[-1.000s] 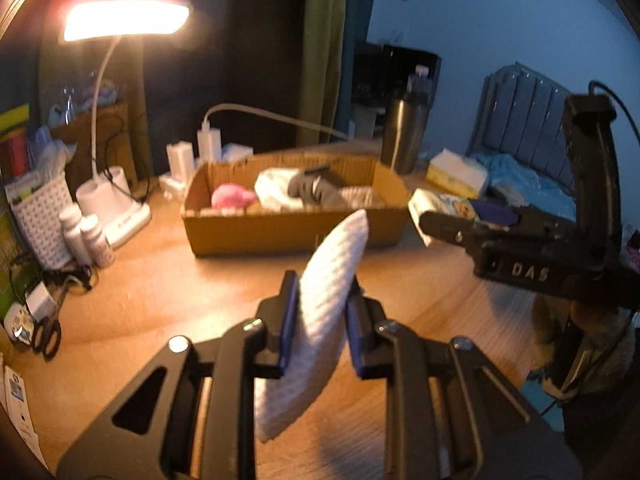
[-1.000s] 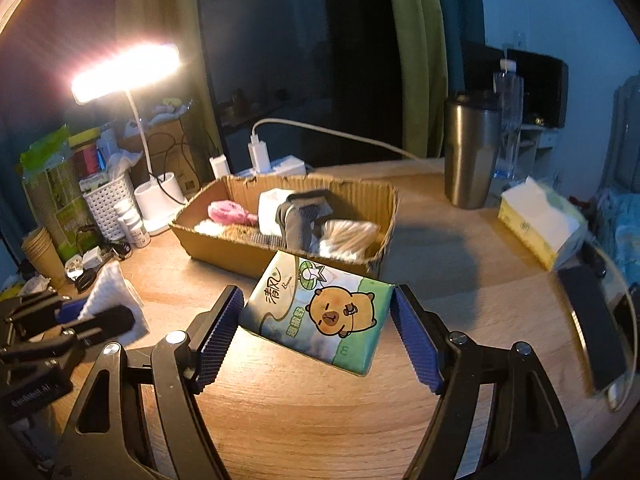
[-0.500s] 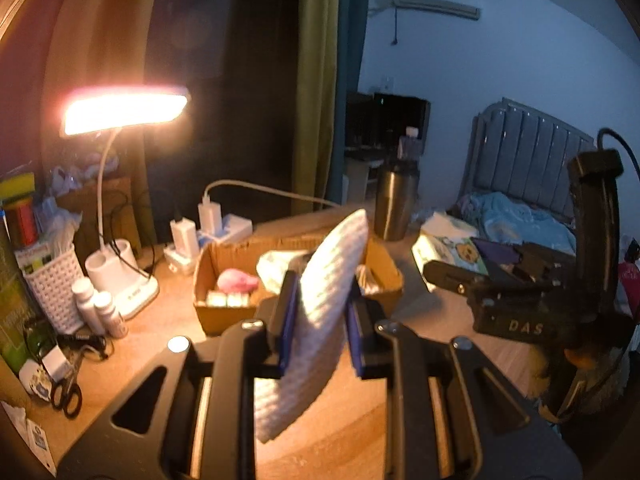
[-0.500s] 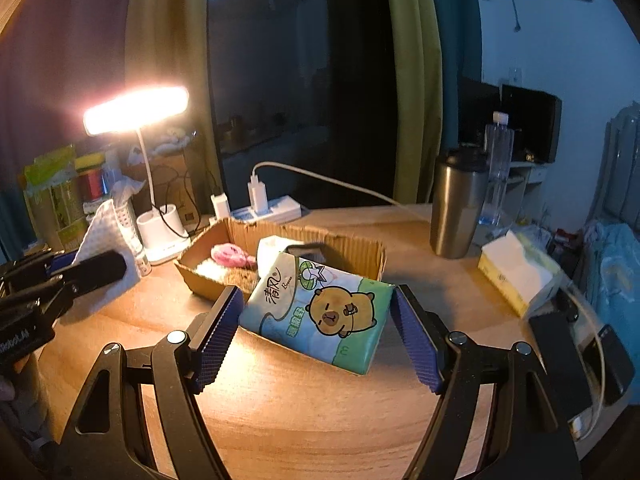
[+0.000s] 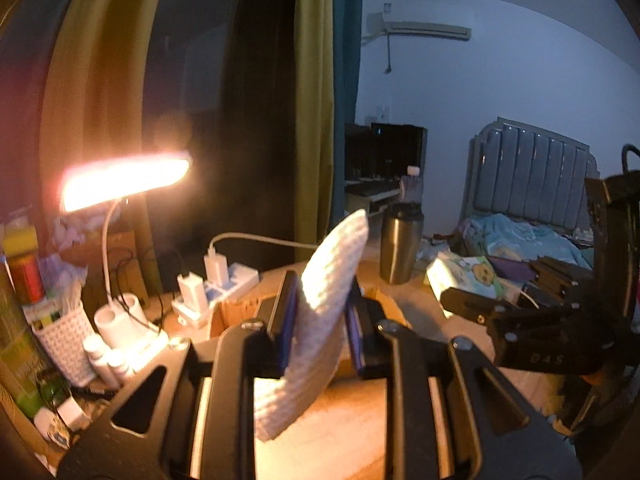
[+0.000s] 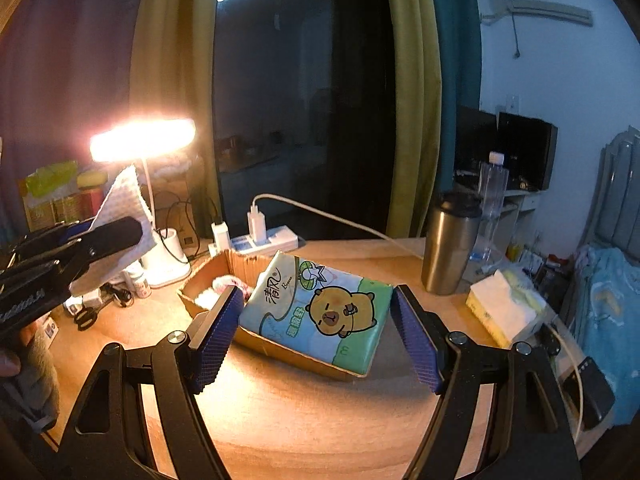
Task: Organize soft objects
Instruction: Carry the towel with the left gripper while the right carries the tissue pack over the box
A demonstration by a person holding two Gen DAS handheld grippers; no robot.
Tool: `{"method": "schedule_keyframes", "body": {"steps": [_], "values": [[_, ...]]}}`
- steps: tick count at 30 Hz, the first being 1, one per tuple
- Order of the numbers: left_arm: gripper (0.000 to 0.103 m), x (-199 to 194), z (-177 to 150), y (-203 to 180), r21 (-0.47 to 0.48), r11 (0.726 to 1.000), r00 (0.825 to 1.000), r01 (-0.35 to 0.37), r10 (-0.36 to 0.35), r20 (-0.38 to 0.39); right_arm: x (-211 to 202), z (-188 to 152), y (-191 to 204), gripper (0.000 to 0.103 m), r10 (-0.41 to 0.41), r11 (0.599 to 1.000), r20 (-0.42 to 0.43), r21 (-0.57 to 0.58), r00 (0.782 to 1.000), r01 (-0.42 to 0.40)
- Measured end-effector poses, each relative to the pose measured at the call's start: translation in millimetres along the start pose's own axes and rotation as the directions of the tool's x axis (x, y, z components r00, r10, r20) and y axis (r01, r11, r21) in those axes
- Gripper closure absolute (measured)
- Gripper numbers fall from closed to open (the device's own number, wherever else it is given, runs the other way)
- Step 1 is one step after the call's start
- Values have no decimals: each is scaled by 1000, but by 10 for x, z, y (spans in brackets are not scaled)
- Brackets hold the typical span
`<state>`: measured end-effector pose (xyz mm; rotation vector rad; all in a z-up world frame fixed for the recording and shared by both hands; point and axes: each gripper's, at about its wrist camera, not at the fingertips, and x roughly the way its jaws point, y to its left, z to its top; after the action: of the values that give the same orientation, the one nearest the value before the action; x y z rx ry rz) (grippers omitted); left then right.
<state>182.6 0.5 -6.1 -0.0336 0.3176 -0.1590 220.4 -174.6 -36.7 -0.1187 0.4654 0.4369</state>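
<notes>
My left gripper point(image 5: 320, 320) is shut on a white textured cloth point(image 5: 320, 308) and holds it upright, high above the table; it also shows in the right wrist view point(image 6: 120, 216). My right gripper point(image 6: 316, 328) is shut on a soft tissue pack point(image 6: 316, 312) with a cartoon bear print, held above the cardboard box point(image 6: 208, 280). The box sits on the wooden table behind both grippers and holds a pink soft item point(image 6: 226, 282); the rest of its contents are hidden by the pack.
A lit desk lamp point(image 6: 142, 144) stands at the left with a white basket point(image 5: 64, 340) and small bottles. A power strip point(image 6: 264, 242) with chargers lies behind the box. A steel tumbler point(image 6: 450, 244) and a tissue box point(image 6: 504, 306) stand right. A bed is beyond.
Both grippers have risen and tilted up with their loads; the box and table have dropped lower in both views. Grips are unchanged.
</notes>
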Motion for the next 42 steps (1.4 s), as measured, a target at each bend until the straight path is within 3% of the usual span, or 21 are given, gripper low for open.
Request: {"method": "schedule_keyframes", "body": {"steps": [10, 27, 39, 42], "values": [[80, 82, 237, 22, -1, 1000, 998, 16, -16, 64, -48, 264, -35, 24, -25, 999, 57, -19, 998, 26], [80, 508, 447, 294, -27, 1000, 993, 15, -12, 113, 254, 466, -130, 24, -54, 998, 63, -29, 997, 56], [80, 940, 374, 446, -56, 998, 998, 6, -3, 67, 636, 523, -223, 24, -51, 998, 34, -29, 998, 52], [80, 1070, 338, 479, -65, 997, 998, 35, -31, 55, 761, 514, -244, 24, -51, 998, 18, -32, 999, 51]]}}
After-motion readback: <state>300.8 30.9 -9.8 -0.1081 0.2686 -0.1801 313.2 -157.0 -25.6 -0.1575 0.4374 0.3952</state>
